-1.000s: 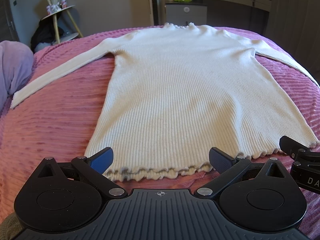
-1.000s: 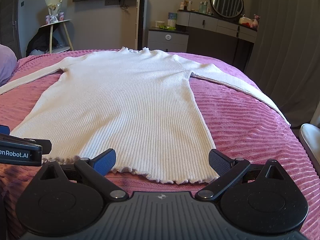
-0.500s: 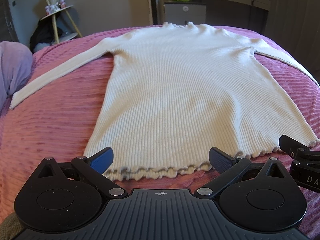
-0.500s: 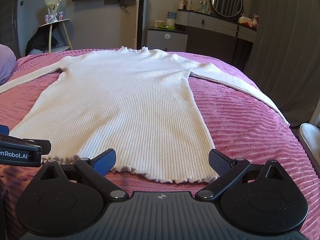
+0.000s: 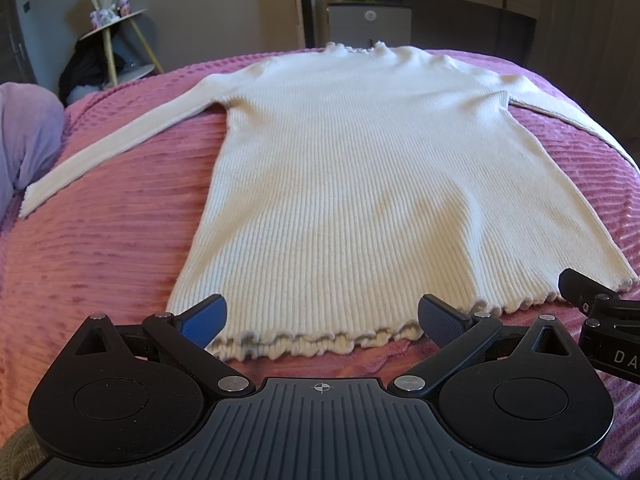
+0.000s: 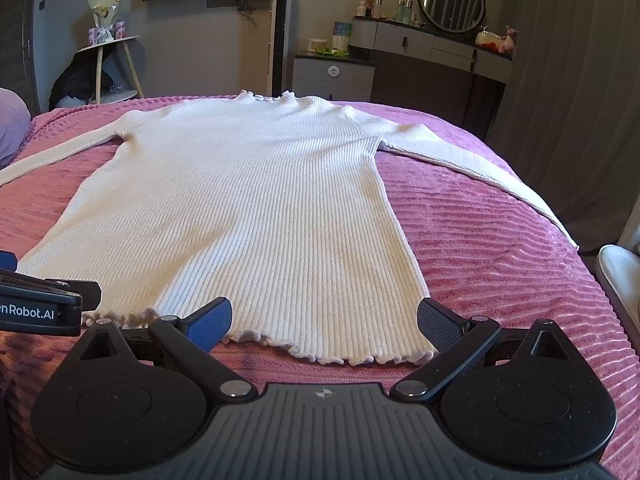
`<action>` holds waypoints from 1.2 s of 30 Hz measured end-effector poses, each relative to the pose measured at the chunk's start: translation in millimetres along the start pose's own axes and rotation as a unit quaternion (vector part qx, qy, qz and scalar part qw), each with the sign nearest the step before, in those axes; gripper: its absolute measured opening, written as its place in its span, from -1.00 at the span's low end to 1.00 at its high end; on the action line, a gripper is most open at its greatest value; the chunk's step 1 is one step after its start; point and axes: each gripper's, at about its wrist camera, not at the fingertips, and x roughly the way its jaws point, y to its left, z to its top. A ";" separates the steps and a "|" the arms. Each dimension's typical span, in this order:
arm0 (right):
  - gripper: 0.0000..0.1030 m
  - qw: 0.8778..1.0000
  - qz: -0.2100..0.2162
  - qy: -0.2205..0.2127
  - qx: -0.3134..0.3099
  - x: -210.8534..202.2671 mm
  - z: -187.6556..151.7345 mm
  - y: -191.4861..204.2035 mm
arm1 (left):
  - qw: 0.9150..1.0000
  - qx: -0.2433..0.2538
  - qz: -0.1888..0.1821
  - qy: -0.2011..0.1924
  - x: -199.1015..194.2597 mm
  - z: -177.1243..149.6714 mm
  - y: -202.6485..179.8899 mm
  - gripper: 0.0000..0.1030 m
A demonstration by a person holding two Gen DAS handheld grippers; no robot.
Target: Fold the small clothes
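Note:
A cream ribbed long-sleeved sweater [image 5: 360,184] lies flat, face up, on the pink bedspread [image 5: 100,248], sleeves spread out, ruffled hem towards me. It also shows in the right wrist view [image 6: 256,216]. My left gripper [image 5: 322,318] is open and empty, jaws wide, just above the hem's left part. My right gripper [image 6: 324,322] is open and empty over the hem's right corner. Each gripper shows at the edge of the other's view: the right one [image 5: 600,320] and the left one [image 6: 40,304].
A lilac pillow [image 5: 24,136] lies at the bed's left edge. Beyond the bed stand a small round side table [image 6: 108,60], a grey cabinet [image 6: 332,76] and a dresser with a round mirror [image 6: 452,0]. The bed drops off at the right [image 6: 580,248].
Almost nothing: both grippers stay open at the hem, and the views have crept very slightly closer to the sweater.

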 end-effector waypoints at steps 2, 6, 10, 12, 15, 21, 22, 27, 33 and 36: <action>0.92 1.000 0.000 0.001 0.000 -0.1 0.3 0.0 | 1.000 0.000 0.000 0.001 0.0 0.2 0.2 1.00; 0.92 1.000 -0.002 0.002 0.000 0.1 0.5 0.9 | 1.000 0.001 0.000 0.000 -0.1 0.0 0.1 1.00; 0.92 1.000 -0.003 0.003 0.000 -0.1 0.8 1.1 | 1.000 0.000 0.000 0.001 -0.1 -0.3 0.2 1.00; 0.92 1.000 -0.003 0.003 0.000 -0.1 0.9 1.0 | 1.000 0.000 -0.001 0.001 0.0 -0.2 0.2 1.00; 0.92 1.000 -0.003 0.004 -0.001 -0.1 0.8 1.1 | 1.000 0.000 -0.001 0.001 0.1 -0.3 0.3 1.00; 0.92 1.000 -0.003 0.005 -0.003 0.0 0.7 2.3 | 1.000 0.000 -0.001 0.002 0.4 -0.8 0.5 1.00; 0.92 1.000 -0.003 0.005 -0.003 0.0 0.7 2.4 | 1.000 0.000 -0.001 0.003 0.7 -1.1 0.7 1.00; 0.92 1.000 -0.003 0.007 -0.002 0.5 0.4 2.4 | 1.000 0.001 -0.002 0.004 1.4 -1.5 0.9 1.00; 0.92 1.000 -0.003 0.009 -0.003 1.1 0.4 2.5 | 1.000 0.001 -0.001 0.005 2.0 -1.2 1.1 1.00; 0.92 1.000 -0.003 0.009 -0.003 1.2 0.3 2.4 | 1.000 0.001 -0.002 0.005 2.1 -1.2 1.0 1.00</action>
